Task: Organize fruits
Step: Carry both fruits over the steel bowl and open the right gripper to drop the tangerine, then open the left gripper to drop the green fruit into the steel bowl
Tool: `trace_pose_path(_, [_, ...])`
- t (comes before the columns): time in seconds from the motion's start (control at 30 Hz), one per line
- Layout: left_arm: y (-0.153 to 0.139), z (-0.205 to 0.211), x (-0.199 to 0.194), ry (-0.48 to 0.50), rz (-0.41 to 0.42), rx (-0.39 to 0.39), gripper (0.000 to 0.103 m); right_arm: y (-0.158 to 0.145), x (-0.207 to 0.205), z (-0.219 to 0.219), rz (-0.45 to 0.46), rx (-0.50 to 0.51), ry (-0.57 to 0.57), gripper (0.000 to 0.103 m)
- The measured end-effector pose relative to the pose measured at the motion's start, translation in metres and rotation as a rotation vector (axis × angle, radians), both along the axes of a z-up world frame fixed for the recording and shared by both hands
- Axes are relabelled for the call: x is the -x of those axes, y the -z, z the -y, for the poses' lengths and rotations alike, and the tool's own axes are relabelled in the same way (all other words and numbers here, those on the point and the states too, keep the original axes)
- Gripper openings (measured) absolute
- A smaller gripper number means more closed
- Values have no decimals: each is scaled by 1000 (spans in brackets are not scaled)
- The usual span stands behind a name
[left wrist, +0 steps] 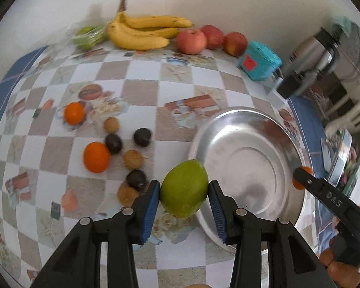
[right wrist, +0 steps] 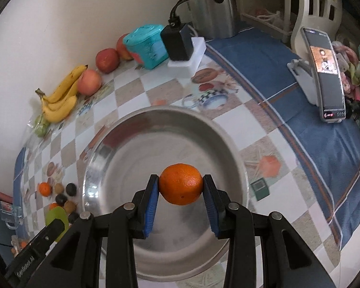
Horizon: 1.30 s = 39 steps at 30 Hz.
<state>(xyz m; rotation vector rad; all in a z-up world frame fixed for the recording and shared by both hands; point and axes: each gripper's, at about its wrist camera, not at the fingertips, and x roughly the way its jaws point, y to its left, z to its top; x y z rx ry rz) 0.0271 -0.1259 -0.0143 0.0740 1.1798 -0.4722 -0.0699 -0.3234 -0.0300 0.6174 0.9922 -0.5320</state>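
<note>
Holding one mango (left wrist: 184,188), one orange (right wrist: 180,184), over one bowl (right wrist: 112,144).

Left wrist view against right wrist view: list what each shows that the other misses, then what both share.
Only the left wrist view shows the left gripper clamped on the green mango, level with the near rim of the metal basin.

Only the right wrist view shows the right gripper clamped on an orange above the basin, and a phone on a stand on the blue cloth.

Both show the empty basin, the bananas, the apples, the teal box and the loose small fruits left of the basin.
</note>
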Motion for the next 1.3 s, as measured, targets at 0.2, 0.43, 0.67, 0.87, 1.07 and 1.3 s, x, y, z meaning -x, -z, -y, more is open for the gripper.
trace_pose_path(0.2, [6,28,3,68,48,-20,44,11,-9,-1,-8,10,-24,38])
trace_pose_path(0.43, [13,57,4,129,68,-4,44,18,-15,-1,-18,15,-35,38])
trace_pose_path(0.67, [24,65,10,159,65,-38,44,22,-17,-2,-35,15,-46,39])
trace_pose_path(0.87, [28,66,15,174,65,-50,45,28,-15,-2,-57,-4,-38,39])
trace_pose_path(1.07, [18,65,17,185,80,-38,45,23,-15,-2,-45,7,-38,52])
trace_pose_path(1.3, [4,53,8,134,85,-32,53,2,-14,-7,6,51,-54,59])
